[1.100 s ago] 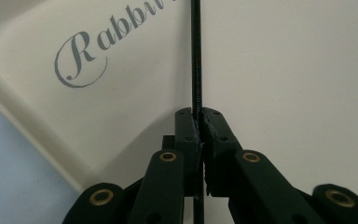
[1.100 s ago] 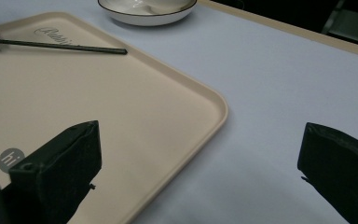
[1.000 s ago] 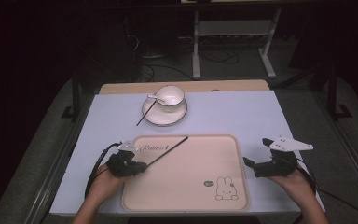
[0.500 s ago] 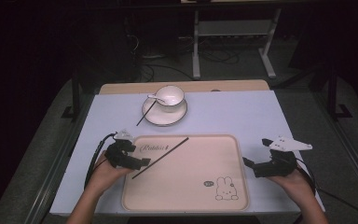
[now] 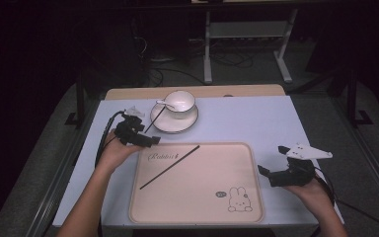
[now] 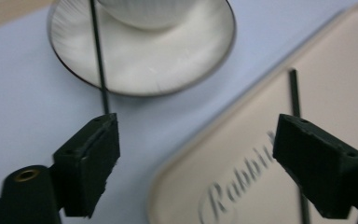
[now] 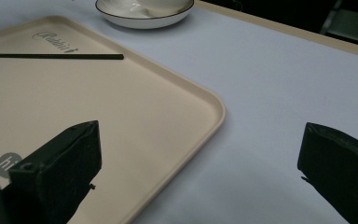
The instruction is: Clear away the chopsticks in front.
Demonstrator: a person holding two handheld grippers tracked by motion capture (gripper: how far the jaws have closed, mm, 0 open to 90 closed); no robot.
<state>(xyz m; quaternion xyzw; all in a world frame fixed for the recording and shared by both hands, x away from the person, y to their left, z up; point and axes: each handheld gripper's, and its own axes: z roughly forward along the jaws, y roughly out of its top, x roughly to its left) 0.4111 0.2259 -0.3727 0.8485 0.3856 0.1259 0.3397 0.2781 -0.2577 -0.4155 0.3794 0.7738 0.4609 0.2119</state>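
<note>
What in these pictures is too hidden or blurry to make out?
- Cup, left gripper view: top edge cuts it off.
- Tray lettering, high view: too small to read; left gripper view: blurred, partly behind a jaw.
- Chopstick, right gripper view: left edge cuts off its end.
- Cup contents, high view: too small.

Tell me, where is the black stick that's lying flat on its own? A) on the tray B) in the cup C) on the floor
A: the stick lies flat on the tray, with no gripper touching it.
</note>
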